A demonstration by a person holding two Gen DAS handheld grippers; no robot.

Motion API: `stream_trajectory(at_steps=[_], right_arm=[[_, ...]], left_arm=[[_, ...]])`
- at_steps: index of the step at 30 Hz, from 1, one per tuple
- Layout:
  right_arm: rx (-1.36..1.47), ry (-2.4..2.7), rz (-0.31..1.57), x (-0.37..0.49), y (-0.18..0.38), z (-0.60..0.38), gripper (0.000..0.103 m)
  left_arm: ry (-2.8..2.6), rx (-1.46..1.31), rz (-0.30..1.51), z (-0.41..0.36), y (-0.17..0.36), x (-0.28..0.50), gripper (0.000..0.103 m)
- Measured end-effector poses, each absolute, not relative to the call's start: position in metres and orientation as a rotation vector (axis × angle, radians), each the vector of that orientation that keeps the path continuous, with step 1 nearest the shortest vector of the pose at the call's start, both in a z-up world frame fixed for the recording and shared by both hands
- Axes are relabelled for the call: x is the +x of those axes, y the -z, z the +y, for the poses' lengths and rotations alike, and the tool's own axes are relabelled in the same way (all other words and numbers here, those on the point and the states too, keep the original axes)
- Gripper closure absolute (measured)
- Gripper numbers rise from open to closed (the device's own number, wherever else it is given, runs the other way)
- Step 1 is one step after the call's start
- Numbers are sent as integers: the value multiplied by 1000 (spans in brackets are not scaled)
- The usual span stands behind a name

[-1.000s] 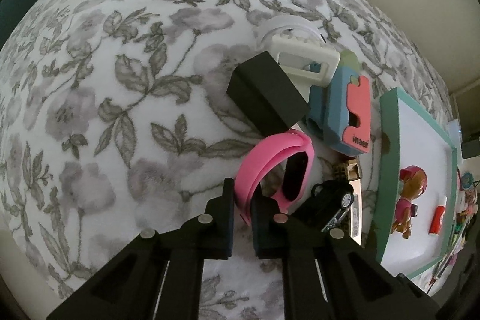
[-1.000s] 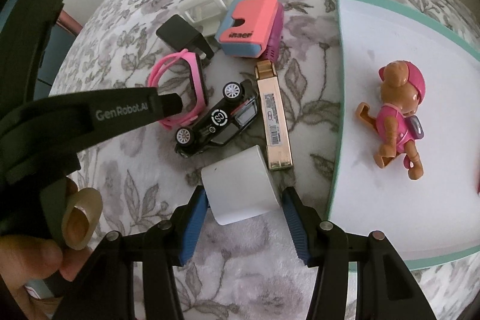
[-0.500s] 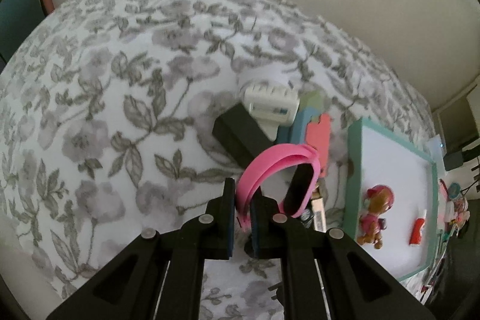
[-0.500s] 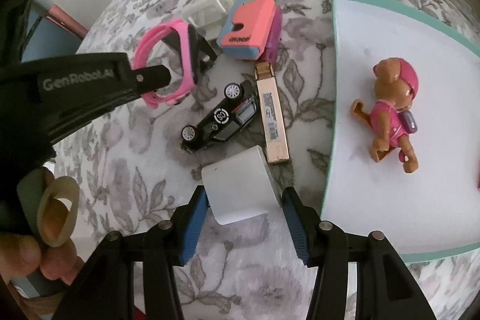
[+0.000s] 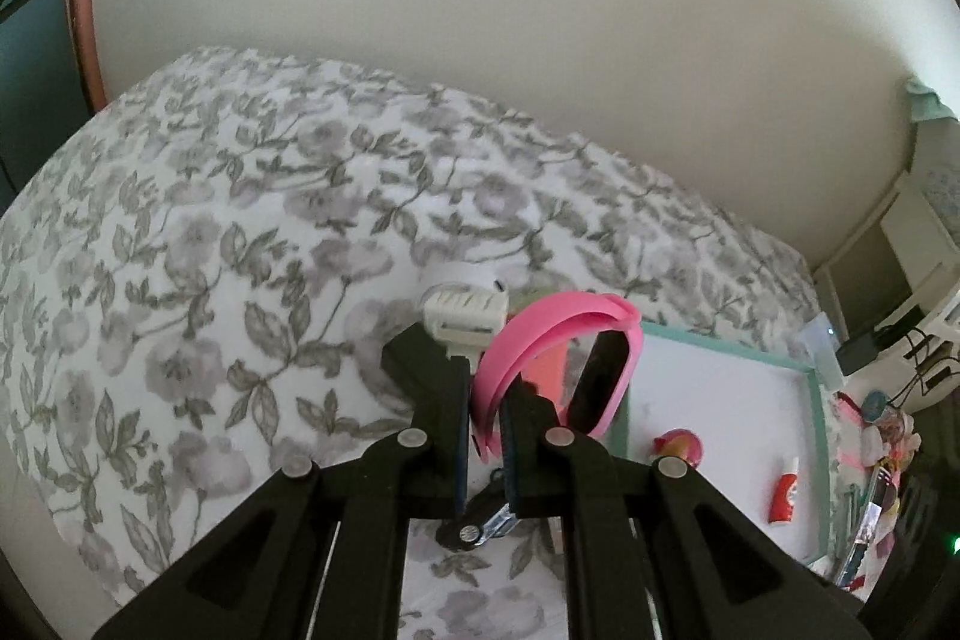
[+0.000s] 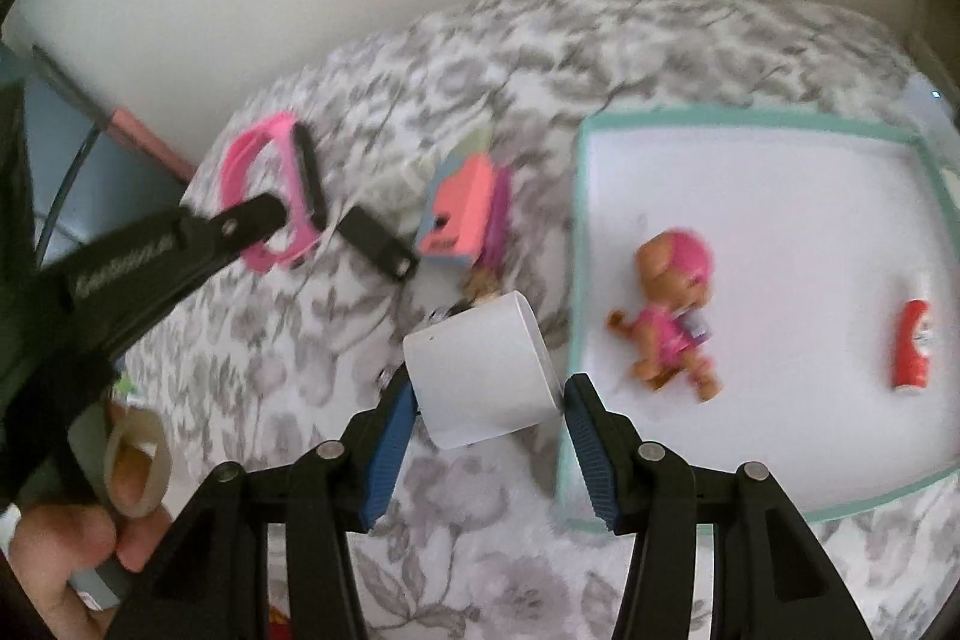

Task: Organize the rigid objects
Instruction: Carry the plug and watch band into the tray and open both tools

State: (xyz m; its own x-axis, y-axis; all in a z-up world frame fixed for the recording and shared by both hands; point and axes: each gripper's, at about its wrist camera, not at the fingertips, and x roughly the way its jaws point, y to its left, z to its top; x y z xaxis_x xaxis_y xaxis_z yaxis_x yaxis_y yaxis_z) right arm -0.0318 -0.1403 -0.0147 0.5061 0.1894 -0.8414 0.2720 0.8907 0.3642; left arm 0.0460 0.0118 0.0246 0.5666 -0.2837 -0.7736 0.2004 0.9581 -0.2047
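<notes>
Left wrist view: left gripper [image 5: 483,421] clamped on the pink silicone wristband with black screen [image 5: 555,370], held above the floral bedspread [image 5: 210,244].
Right gripper [image 6: 486,424] grips a white rounded plastic cube [image 6: 480,370], beside the left edge of the teal-rimmed white tray [image 6: 750,124] carrying a pink-capped puppy figure [image 6: 672,316].

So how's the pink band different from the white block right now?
The pink band is an open loop with a black insert; the white block is a plain solid box. The band's strap is thin, so the left gripper is shut tight on it, while the block fills the right gripper's wider jaws. Both are held above the floral cloth, outside the tray.
</notes>
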Motion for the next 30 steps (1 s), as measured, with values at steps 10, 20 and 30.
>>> stream_trajectory(at_steps=[10, 20, 30], right_arm=[[573, 276, 995, -50, 13, -198, 49], [648, 482, 991, -78, 24, -252, 49], [659, 611, 981, -90, 25, -280, 49]], left_arm=[[373, -3, 897, -34, -31, 30, 94], [479, 114, 892, -93, -36, 12, 94], [530, 199, 938, -150, -32, 11, 94]])
